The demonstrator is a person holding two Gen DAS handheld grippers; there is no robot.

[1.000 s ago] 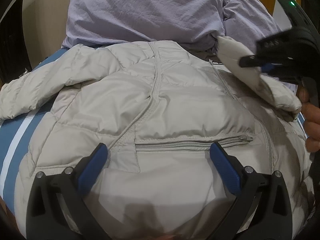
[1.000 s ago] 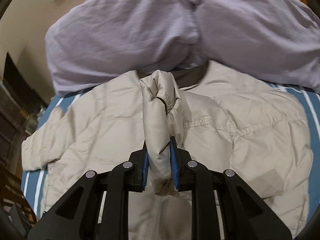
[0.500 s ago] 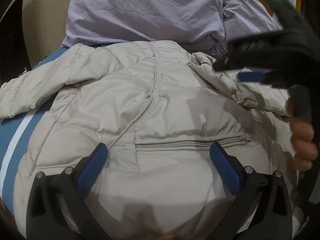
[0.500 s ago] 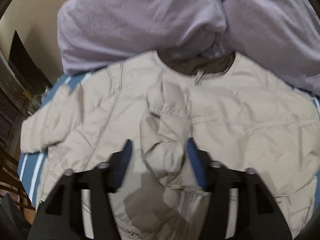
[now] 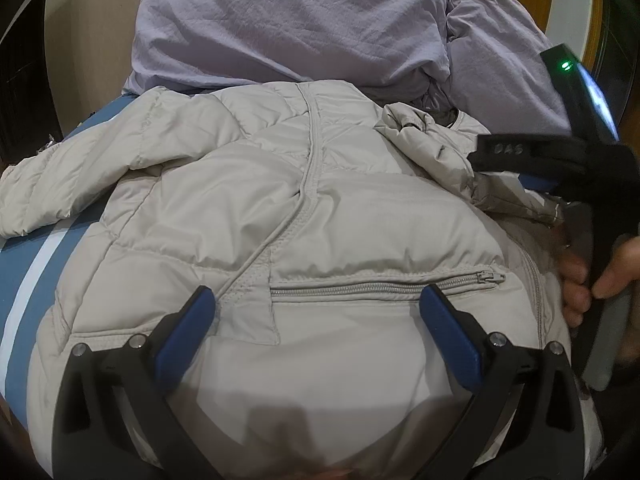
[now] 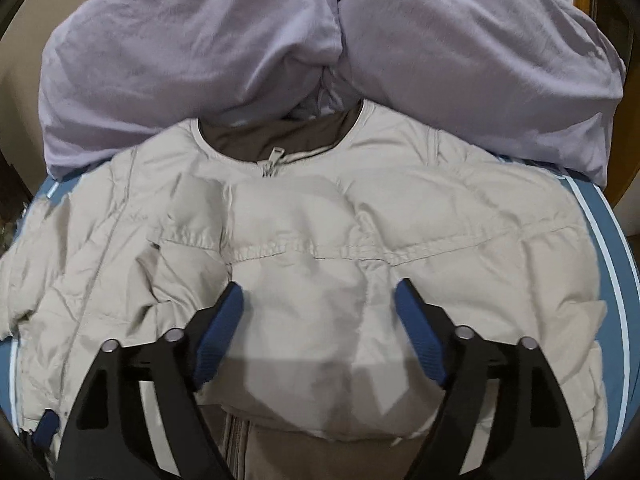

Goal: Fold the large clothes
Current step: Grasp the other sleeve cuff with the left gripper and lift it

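Note:
A beige puffer jacket [image 5: 360,216] lies front up on the bed, its zip collar [image 6: 276,156] toward the pillows. One sleeve [image 6: 296,248] is folded across the chest and appears in the left wrist view as a crumpled sleeve [image 5: 432,140]. My right gripper [image 6: 320,312] hovers just over that sleeve. Its jaws are opening wide, and the pads do not press the fabric lying below them. In the left wrist view the right gripper [image 5: 516,166] shows at the right edge, held by a hand [image 5: 580,284]. My left gripper [image 5: 316,312] stands open over the pocket zipper [image 5: 384,286], holding nothing.
Lavender pillows [image 6: 200,48] are heaped against the jacket's collar at the back. A blue sheet with white stripes [image 5: 36,280] covers the bed. The jacket's other sleeve [image 5: 60,192] trails out to the left. Dark furniture stands past the bed's left edge.
The right gripper was shut on the raised sleeve. It has opened and sunk, and the sleeve now lies flat across the jacket's chest. The left gripper stayed put.

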